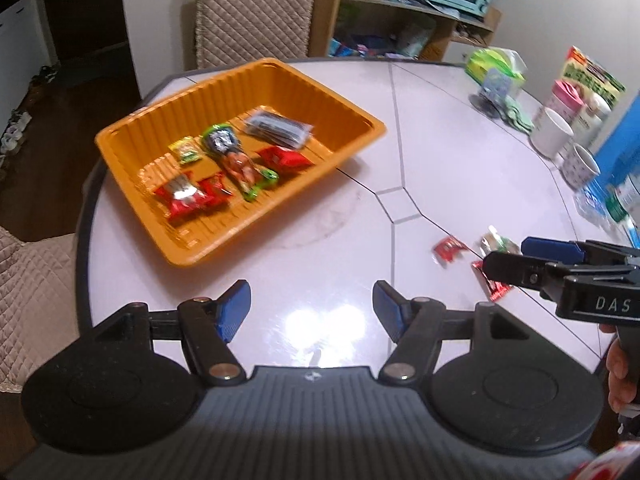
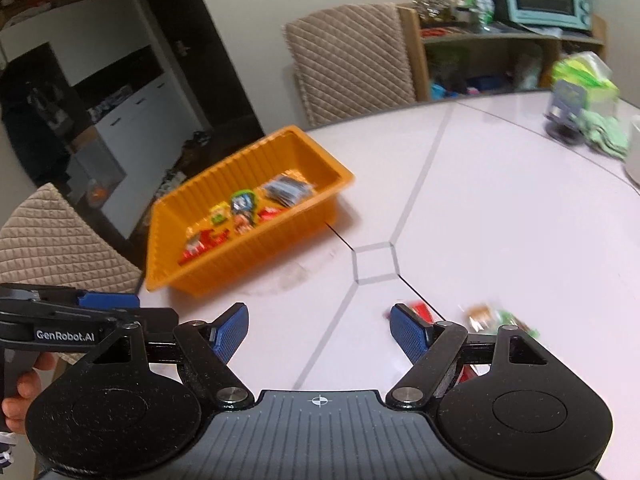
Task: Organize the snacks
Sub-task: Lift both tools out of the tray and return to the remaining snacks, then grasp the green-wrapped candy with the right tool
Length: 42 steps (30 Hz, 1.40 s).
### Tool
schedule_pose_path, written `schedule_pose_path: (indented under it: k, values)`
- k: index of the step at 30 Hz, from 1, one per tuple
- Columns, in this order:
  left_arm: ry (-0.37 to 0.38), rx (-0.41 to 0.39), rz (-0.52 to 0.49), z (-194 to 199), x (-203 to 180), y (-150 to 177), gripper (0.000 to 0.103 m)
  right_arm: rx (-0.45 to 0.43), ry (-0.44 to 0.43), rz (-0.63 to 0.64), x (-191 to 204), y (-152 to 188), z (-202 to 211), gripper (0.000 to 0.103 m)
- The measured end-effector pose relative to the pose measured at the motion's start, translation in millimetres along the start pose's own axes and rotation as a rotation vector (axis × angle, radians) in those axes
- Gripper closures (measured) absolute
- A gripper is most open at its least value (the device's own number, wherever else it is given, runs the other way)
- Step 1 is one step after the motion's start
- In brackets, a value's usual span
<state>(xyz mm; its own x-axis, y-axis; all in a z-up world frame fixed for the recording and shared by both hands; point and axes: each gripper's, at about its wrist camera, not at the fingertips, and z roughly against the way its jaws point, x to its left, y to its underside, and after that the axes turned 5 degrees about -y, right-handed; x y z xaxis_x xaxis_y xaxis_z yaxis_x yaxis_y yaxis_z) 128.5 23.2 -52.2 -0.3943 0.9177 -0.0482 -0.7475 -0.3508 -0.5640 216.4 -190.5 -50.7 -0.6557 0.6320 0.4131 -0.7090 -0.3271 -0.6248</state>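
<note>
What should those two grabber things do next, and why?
Probably the right gripper should reach for one of the snack packets still loose on the table, such as the small red packet. Both grippers look open and empty, several snacks already lie in the orange tray, and the loose ones sit nearest the right gripper.

Bright indoor light, glare on table (image 1: 320,320), motion blur, fisheye-bent edges

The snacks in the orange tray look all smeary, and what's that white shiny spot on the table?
Left wrist view: the snacks in the tray are smeared by motion blur; the white spot is lamp glare on the glossy table. Right wrist view: same blur, weaker glare.
</note>
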Motion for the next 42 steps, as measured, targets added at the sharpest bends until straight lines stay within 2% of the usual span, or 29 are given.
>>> schedule_pose_path:
  k: [15,23,29,31,33,39,42]
  values:
    - [0.067,0.02,-0.124,-11,-50,12,0.036,0.014,0.173,-0.079,-43,47,32,0.025]
    - [0.098,0.015,-0.186,-21,-76,9,0.036,-0.013,0.213,-0.075,-68,49,41,0.026]
    - [0.106,0.001,-0.221,-30,-88,2,0.036,-0.04,0.22,0.002,-87,44,39,0.026]
    - [0.105,0.001,-0.234,-34,-91,0,0.036,-0.039,0.203,0.043,-91,42,35,0.04]
    - [0.104,0.002,-0.241,-38,-94,-3,0.036,-0.024,0.189,0.075,-95,40,28,0.044]
    - [0.1,0.008,-0.25,-50,-99,-11,0.036,0.005,0.178,0.151,-111,31,5,0.054]
    - [0.096,0.013,-0.257,-56,-100,-12,0.036,0.018,0.165,0.189,-117,26,-5,0.056]
